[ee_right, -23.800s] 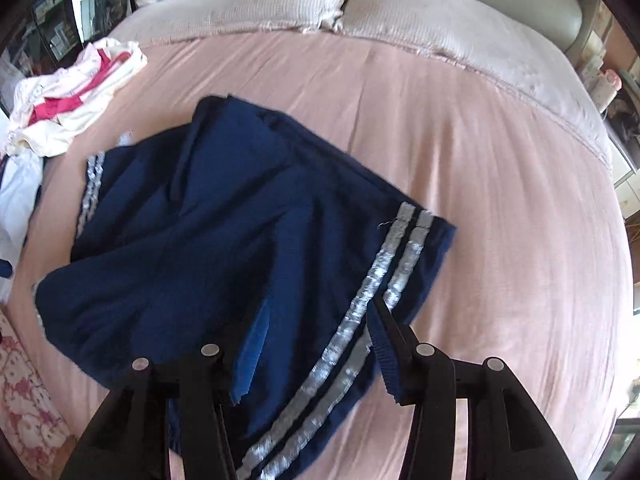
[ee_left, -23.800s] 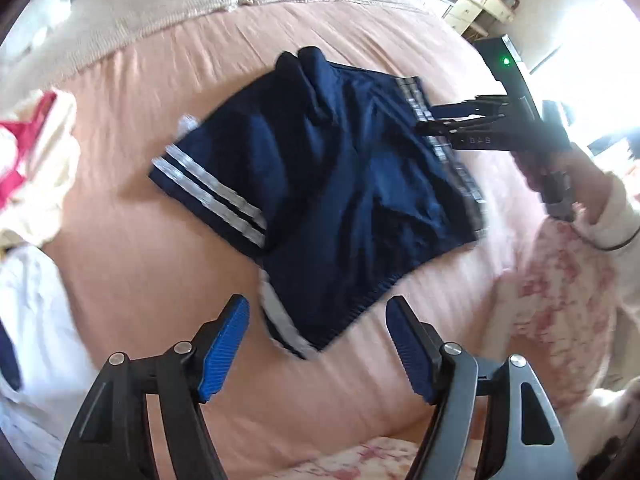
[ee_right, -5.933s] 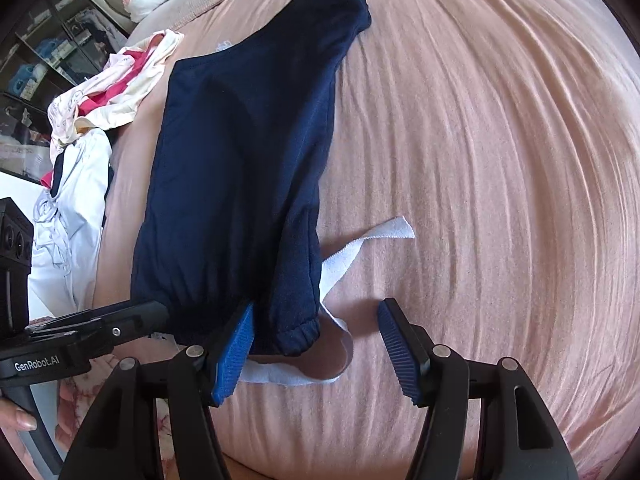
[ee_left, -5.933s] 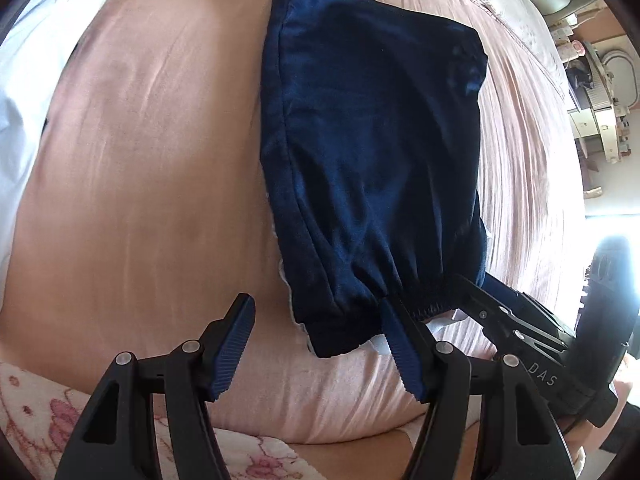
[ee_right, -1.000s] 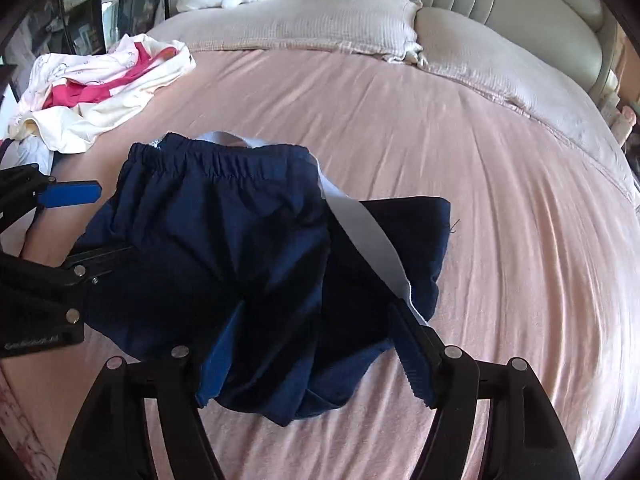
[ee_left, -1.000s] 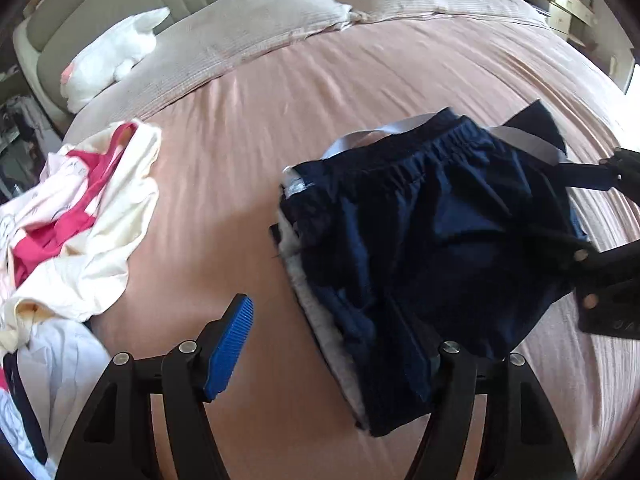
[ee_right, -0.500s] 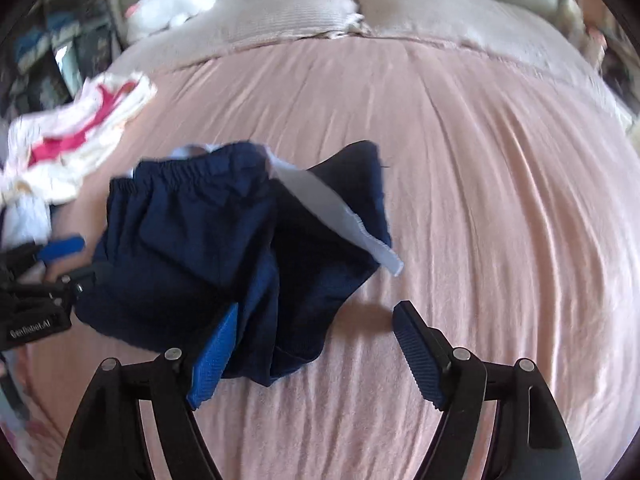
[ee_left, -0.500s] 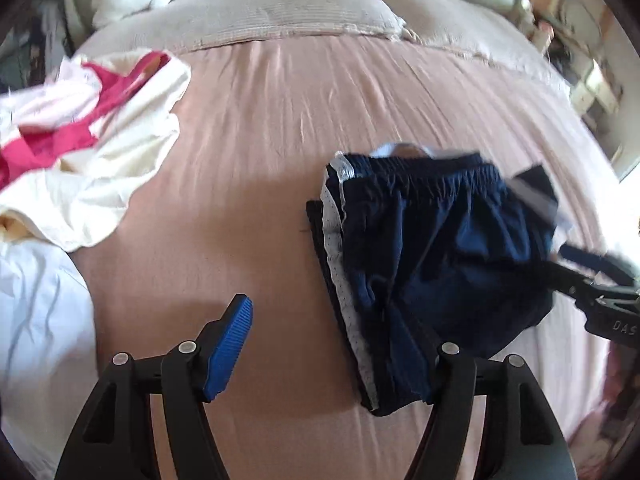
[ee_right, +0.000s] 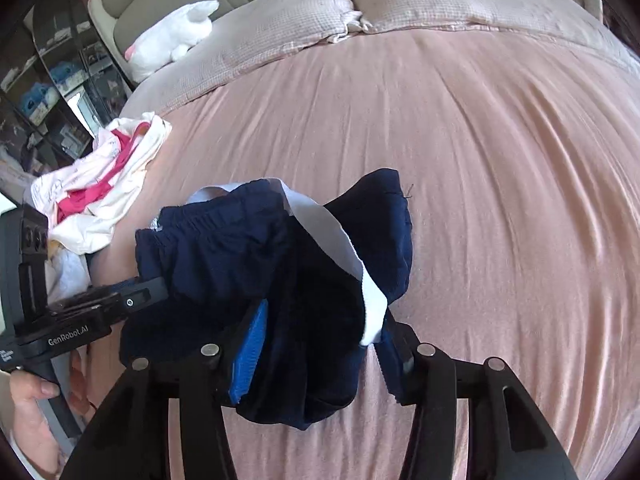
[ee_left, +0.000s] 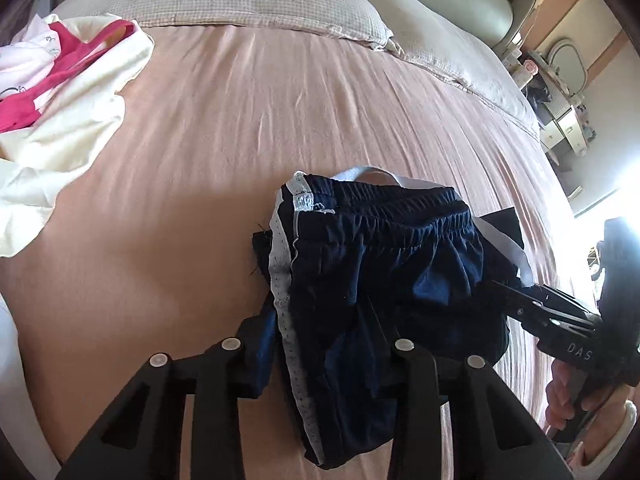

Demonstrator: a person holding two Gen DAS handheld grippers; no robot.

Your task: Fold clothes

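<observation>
You're closing both sets of jaws on the navy shorts (ee_left: 384, 280), folded into a thick bundle on the pink bedsheet (ee_left: 240, 120), well short of the pillows (ee_left: 248, 0) and off to the side of the cream-and-pink clothes pile (ee_left: 60, 80). Left gripper (ee_left: 320, 344) is squeezing the bundle's near left edge by the white side stripe, fabric between its jaws; right gripper (ee_right: 316, 344) is closing on the near right edge, cloth bunched between its pads.

Risk, as a guess: you're pinching only the top layers, so the fold could be sliding apart as you lift. The loose white strip (ee_right: 340, 248) is sticking out and could be dragging the stack open.

Waistband is pointing toward the pillows; the bundle's long axis is running roughly from you to them.
</observation>
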